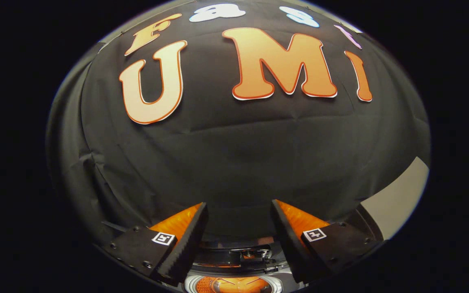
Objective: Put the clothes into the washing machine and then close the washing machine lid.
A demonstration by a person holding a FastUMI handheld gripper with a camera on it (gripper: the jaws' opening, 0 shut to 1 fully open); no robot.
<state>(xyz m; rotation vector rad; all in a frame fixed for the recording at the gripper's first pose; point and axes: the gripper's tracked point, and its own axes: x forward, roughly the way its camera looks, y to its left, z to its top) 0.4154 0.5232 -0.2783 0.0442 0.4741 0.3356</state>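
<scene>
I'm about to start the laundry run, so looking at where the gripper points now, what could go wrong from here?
1. The gripper is open and holds nothing, with only the booth wall beyond its fingers. Moving on from here would likely be blind, and a finger could bump something unseen.
2. The pale strip beside the wall is too unclear to serve as a landmark, so steering by it might mislead you.

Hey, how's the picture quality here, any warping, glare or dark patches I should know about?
Gripper view: strong fisheye warp, the black cloth wall bulges like a dome and its seams curve. Light is brightest at the top of the wall and falls off toward the sides. A pale strip off to the right is lit evenly. The gripper is open, its fingers sharp, nothing between them.
</scene>
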